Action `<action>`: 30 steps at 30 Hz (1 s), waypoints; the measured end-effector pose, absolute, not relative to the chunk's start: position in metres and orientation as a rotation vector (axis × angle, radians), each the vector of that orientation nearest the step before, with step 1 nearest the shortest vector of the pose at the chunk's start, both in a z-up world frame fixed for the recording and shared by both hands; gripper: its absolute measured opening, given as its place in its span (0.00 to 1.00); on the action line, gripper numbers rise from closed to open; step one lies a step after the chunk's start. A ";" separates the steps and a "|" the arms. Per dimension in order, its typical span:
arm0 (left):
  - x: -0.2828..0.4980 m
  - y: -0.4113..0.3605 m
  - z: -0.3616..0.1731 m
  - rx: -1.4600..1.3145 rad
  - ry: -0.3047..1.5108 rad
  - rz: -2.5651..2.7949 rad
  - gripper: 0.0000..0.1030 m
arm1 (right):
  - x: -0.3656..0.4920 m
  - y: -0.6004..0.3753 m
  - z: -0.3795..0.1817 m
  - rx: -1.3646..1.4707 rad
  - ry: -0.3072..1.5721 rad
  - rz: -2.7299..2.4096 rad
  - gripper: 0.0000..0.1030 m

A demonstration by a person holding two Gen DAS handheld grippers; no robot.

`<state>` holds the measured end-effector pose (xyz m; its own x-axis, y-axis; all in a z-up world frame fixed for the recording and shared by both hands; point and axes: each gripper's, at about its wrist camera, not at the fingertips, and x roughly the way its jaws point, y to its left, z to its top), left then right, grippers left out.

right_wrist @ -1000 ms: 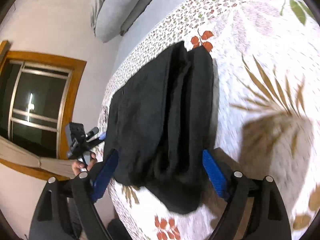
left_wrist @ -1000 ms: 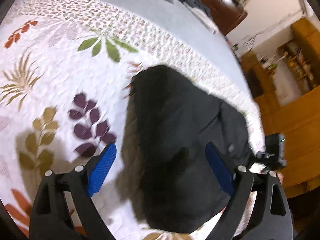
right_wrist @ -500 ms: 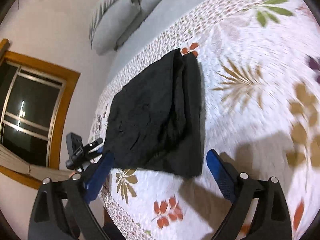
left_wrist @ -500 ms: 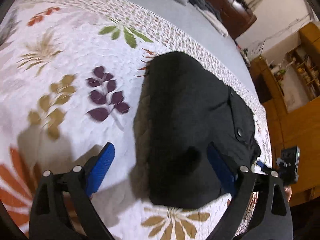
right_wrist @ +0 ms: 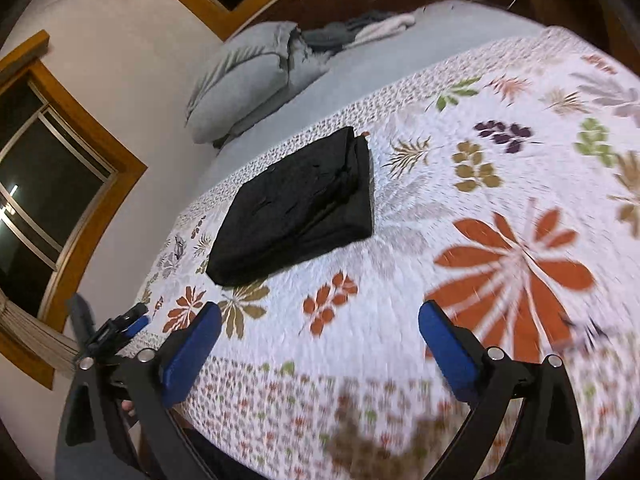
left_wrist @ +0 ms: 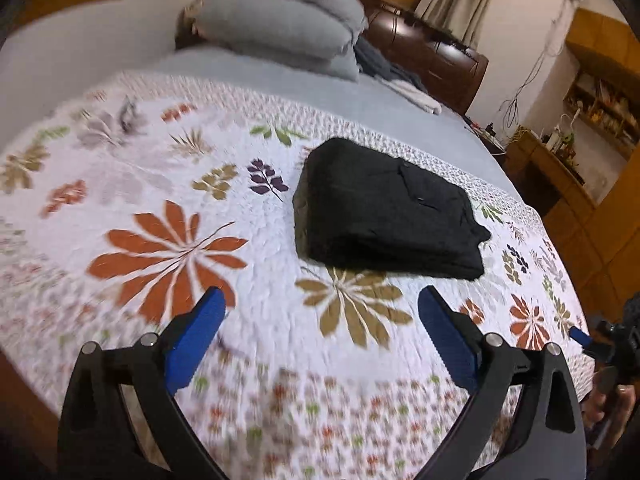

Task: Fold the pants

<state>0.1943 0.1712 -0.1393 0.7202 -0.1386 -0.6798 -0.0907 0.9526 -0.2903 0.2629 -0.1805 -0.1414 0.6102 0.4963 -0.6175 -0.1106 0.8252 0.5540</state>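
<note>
The black pants (left_wrist: 384, 212) lie folded in a compact rectangular stack on the floral quilt (left_wrist: 168, 208). They also show in the right wrist view (right_wrist: 300, 208). My left gripper (left_wrist: 322, 332) is open and empty, held well back from the pants above the quilt's near edge. My right gripper (right_wrist: 320, 340) is open and empty too, also well back from the stack. The right gripper shows at the right edge of the left wrist view (left_wrist: 600, 348), and the left gripper at the left of the right wrist view (right_wrist: 116, 328).
Grey pillows (left_wrist: 280, 28) and bunched cloths (left_wrist: 404, 80) lie at the head of the bed. A dark wooden headboard (left_wrist: 432, 60) and wooden shelves (left_wrist: 592, 112) stand beyond. Windows (right_wrist: 44, 184) are on the wall to the left of the right wrist view.
Both grippers have pulled up and back from right over the pants to the near edge of the bed. The pants stay folded where they lay.
</note>
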 end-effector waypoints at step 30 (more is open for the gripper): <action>-0.057 0.047 0.028 -0.097 0.532 0.034 0.97 | 0.017 -0.087 0.011 0.127 0.606 0.402 0.97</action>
<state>-0.0569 0.0474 0.0279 0.8612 0.0067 -0.5082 -0.0573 0.9948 -0.0840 0.0173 -0.0872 0.0111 0.7474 0.4032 -0.5281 -0.3298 0.9151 0.2319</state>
